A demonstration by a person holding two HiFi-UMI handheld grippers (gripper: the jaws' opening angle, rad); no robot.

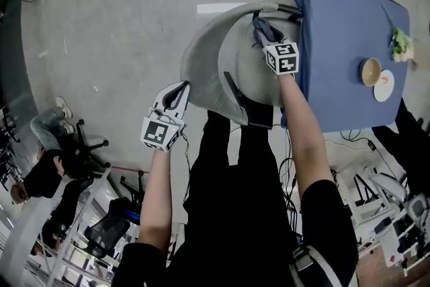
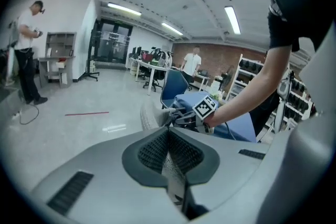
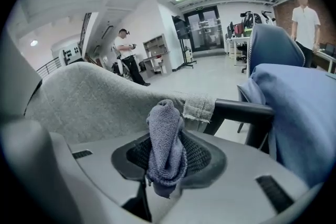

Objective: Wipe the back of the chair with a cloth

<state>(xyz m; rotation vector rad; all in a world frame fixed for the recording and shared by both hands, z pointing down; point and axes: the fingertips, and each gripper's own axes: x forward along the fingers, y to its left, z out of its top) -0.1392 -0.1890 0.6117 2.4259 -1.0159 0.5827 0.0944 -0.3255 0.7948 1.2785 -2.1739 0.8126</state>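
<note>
You stand on a grey concrete floor (image 1: 114, 23) in an open workroom, with strip lights overhead, glass doors at the far end and a brick wall to one side. A surface (image 1: 336, 44) under a blue cover stands just to the right of the chair and carries a bowl (image 1: 370, 71) with a plate (image 1: 385, 87) beside it. A person (image 2: 25, 50) stands well off across the room.

The chair back (image 1: 208, 60) is grey fabric. From above, its top edge curves in an arc from near your left hand, up and round toward the surface.

Your right claw (image 3: 167, 150) is clamped on the cloth (image 3: 166, 136), a blue-grey bunch standing upright out of the jaws. It sits at the far end of the chair back's top edge, close to the black armrest (image 3: 244, 110).

Your left claw (image 2: 169, 145) has its jaws pressed together on a thin strip of grey fabric, which looks like the near edge of the chair back.

Both forearms are bare and reach forward. The right is stretched farther than the left, alongside the edge of the surface.
</note>
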